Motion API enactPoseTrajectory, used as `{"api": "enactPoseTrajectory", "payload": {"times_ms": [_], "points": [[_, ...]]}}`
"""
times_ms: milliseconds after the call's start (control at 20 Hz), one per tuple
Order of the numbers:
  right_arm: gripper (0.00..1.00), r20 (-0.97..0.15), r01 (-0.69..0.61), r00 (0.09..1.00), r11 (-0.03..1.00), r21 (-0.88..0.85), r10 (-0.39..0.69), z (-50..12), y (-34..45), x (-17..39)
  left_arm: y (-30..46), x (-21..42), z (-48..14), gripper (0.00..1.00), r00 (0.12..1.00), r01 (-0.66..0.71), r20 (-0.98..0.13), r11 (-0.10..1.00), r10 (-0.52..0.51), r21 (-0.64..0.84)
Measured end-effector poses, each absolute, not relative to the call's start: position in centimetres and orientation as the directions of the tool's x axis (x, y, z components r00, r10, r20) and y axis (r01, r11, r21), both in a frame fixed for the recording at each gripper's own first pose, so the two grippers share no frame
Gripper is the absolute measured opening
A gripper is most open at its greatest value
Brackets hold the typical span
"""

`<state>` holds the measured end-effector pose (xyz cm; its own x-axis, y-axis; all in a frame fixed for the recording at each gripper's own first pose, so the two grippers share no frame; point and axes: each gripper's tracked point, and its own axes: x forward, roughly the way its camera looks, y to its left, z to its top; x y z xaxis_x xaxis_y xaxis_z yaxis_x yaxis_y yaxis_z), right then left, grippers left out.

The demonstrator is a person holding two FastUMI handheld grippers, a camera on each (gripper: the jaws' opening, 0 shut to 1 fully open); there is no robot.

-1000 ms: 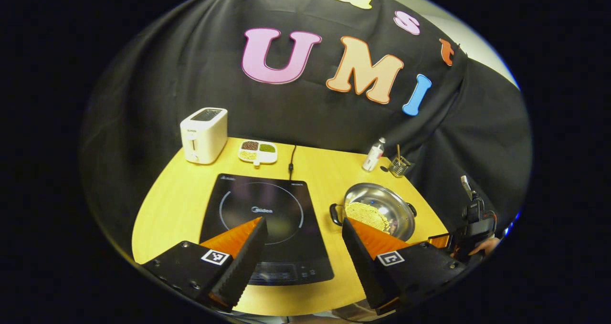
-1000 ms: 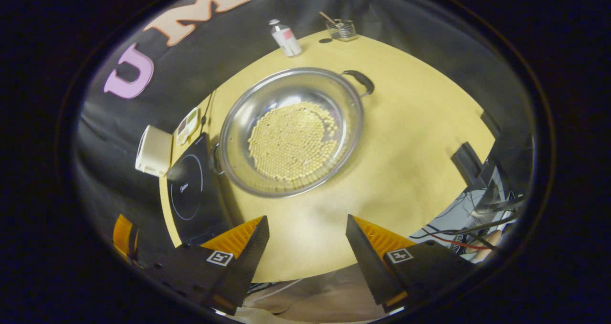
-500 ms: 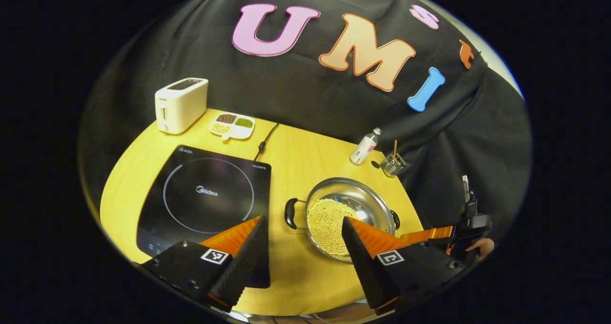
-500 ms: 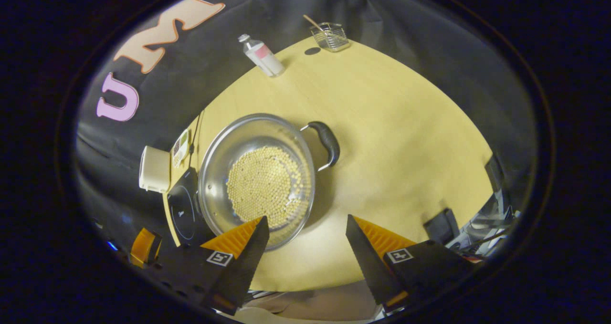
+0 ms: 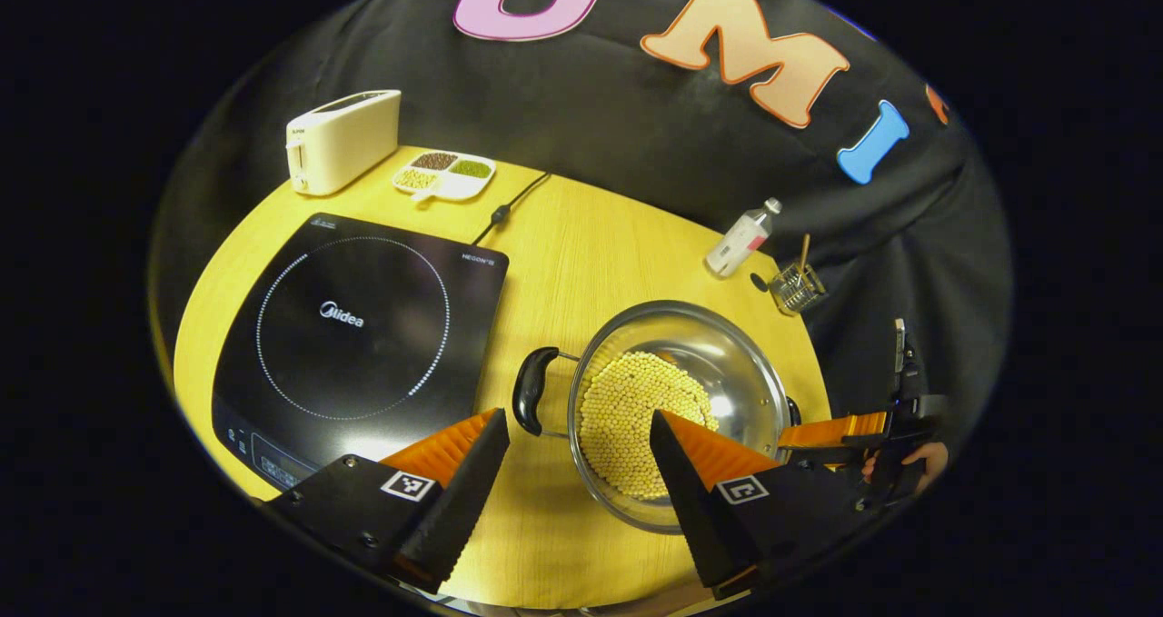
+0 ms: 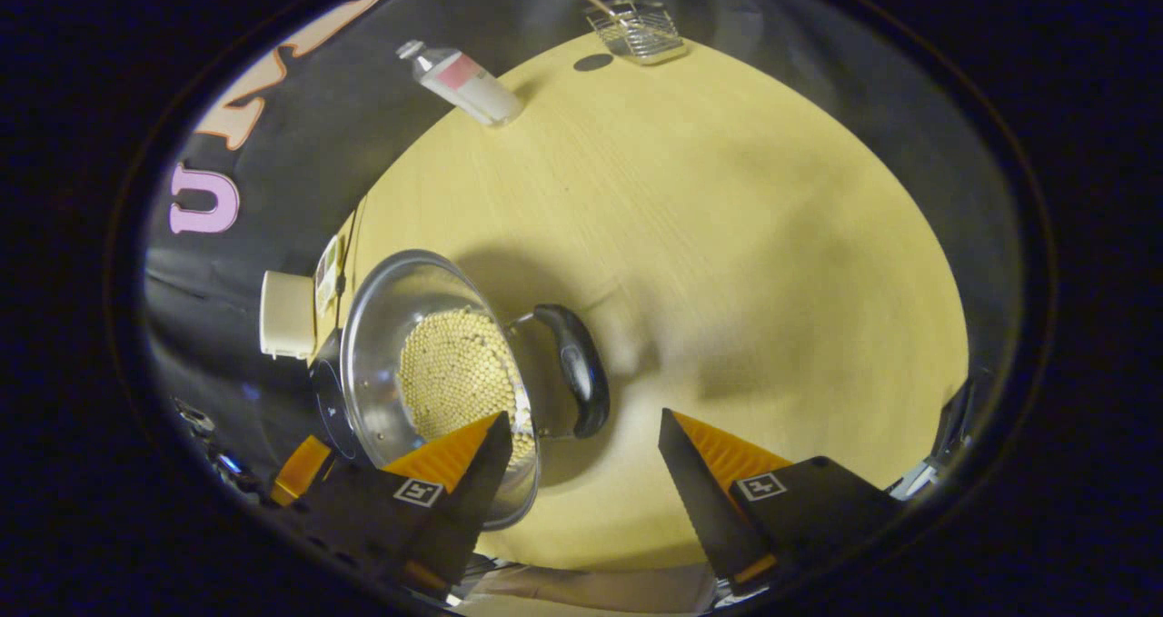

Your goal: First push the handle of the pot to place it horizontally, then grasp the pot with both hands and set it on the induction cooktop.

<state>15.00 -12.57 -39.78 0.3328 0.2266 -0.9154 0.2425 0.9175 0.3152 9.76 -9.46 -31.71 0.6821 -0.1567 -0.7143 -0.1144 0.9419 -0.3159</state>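
Now we hold both tongs open over the surface (image 5: 563,263): left tongs (image 5: 579,431) around the pot (image 5: 677,408) by its left handle (image 5: 531,402), right tongs (image 6: 583,435) beside its other handle (image 6: 574,367), touching nothing.

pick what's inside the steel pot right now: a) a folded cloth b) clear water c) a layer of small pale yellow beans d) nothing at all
c: in the left gripper view the pot holds a layer of small pale yellow beans over its bottom, and the right gripper view shows the same.
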Motion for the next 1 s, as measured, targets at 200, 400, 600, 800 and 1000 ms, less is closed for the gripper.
{"api": "enactPoseTrajectory", "payload": {"times_ms": [200,400,600,800,1000], "points": [[0.94,-0.903,0.246,0.32,0.895,0.372,0.287,-41.2,-11.9,17.3,-8.8,11.5,-34.4,0.96,0.623,-0.145,-0.772,0.951,-0.127,-0.273],[0.99,-0.901,0.256,0.3,0.884,0.391,0.312,-42.8,-11.8,18.8,-8.6,12.7,-36.7,0.96,0.575,-0.163,-0.809,0.951,-0.125,-0.263],[0.89,-0.893,0.237,0.258,0.872,0.429,0.369,-43.7,-10.8,19.3,-9.1,13.6,-38.2,0.96,0.539,-0.149,-0.831,0.955,-0.139,-0.257],[0.92,-0.891,0.181,0.241,0.884,0.431,0.384,-43.7,-10.2,19.4,-9.4,13.6,-39.6,0.95,0.486,-0.14,-0.861,0.958,-0.152,-0.248],[0.84,-0.897,0.144,0.235,0.899,0.414,0.376,-44.4,-9.4,19.3,-9.1,13.8,-40.4,0.87,0.467,-0.148,-0.872,0.959,-0.147,-0.241]]}}
